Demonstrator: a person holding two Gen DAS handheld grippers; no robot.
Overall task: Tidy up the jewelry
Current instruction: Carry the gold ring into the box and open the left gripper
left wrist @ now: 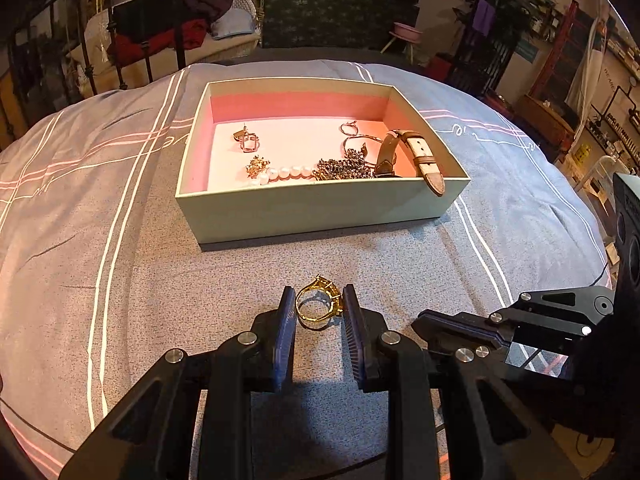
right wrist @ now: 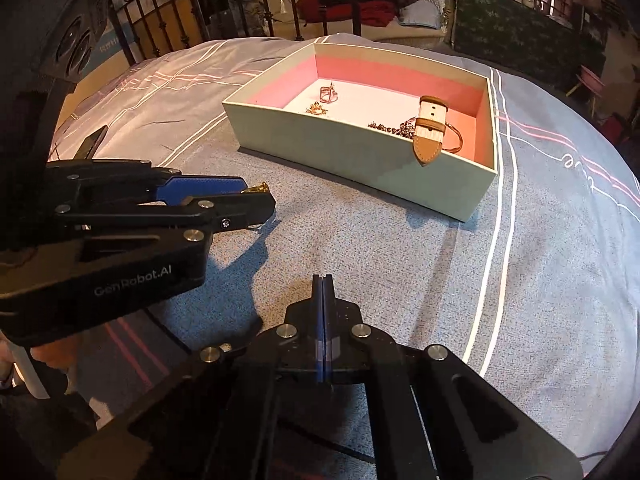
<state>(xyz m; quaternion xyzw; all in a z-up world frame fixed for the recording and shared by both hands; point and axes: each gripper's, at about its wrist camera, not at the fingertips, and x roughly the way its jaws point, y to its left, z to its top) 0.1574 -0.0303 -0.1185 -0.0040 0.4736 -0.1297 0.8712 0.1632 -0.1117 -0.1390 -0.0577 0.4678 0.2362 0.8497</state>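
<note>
Left tongs (left wrist: 319, 308): narrow, pads pressing the gold ring (left wrist: 318, 303) from both sides, above the bed cover (left wrist: 240, 280).
Right tongs (right wrist: 323, 280): fully closed, holding nothing.
Box (left wrist: 320, 208): on the bed, with watch (left wrist: 416, 152), pearls (left wrist: 286, 173) and chain (left wrist: 344, 168) inside.

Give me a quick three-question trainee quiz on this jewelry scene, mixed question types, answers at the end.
1. True or false: the gold ring lies inside the box.
2. Which gripper has its jaws fully together? A) left gripper B) right gripper
3. Fill in: the end of the watch strap hangs over the box's ____.

Key: 1 false, the ring sits between the left gripper's jaws, outside the box, over the bedspread. 2 B. 3 rim.
</note>
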